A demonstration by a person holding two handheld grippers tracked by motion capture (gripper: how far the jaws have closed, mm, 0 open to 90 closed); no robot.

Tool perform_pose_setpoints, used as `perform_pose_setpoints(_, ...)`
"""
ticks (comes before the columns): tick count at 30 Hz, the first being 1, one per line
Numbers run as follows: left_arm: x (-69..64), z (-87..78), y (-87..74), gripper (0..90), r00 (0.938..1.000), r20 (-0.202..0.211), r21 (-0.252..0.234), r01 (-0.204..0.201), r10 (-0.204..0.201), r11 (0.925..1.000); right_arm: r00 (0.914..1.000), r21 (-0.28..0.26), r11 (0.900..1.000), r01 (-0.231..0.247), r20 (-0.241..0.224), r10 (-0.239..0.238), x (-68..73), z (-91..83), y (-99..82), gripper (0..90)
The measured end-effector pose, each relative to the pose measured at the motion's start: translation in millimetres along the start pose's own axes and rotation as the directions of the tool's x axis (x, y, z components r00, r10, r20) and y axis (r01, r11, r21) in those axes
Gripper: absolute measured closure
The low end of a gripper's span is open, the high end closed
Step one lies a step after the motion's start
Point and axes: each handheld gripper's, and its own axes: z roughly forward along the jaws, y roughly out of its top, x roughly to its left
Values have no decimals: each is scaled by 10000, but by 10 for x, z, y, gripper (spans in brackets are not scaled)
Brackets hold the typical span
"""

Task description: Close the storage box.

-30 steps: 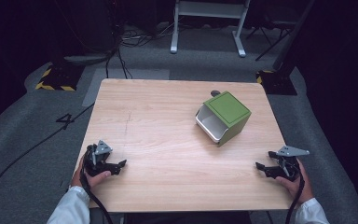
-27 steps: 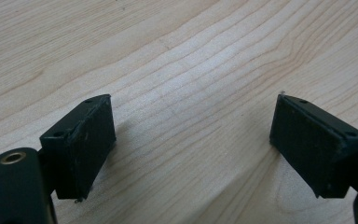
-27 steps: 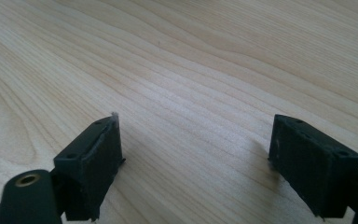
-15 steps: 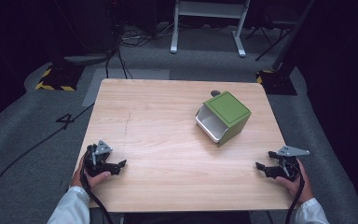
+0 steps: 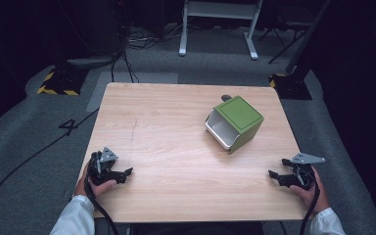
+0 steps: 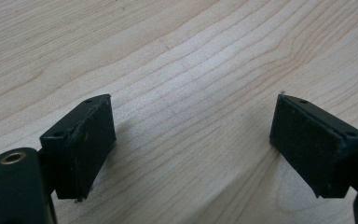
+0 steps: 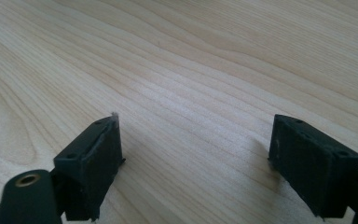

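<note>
Green box (image 5: 234,123) sits far right on the table (image 5: 176,127), tipped on its side, white inside looks bare. Left gripper (image 5: 122,175) and right gripper (image 5: 275,176) rest at the near corners, jaws spread wide, nothing between them.

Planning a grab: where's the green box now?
High view: the green box lies on the table's right half, toward the far edge, nearer the right gripper.

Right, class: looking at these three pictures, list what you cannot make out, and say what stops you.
- Bin, high view: its inside is partly hidden by its own green top; contents cannot be told.
- Small dark thing behind the bin, high view: mostly hidden by the bin.
- Both gripper views: bare table between open jaws; the bin lies outside the frame.
- The person's arms: cut off by the bottom edge.
</note>
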Motion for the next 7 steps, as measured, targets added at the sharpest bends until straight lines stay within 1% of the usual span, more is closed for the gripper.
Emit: perform_pose_setpoints(7, -4, 2, 1, 143, 10000, -16, -2, 41, -41, 10000, 10000, -5, 10000, 12, 5, -12, 1, 0, 0, 172)
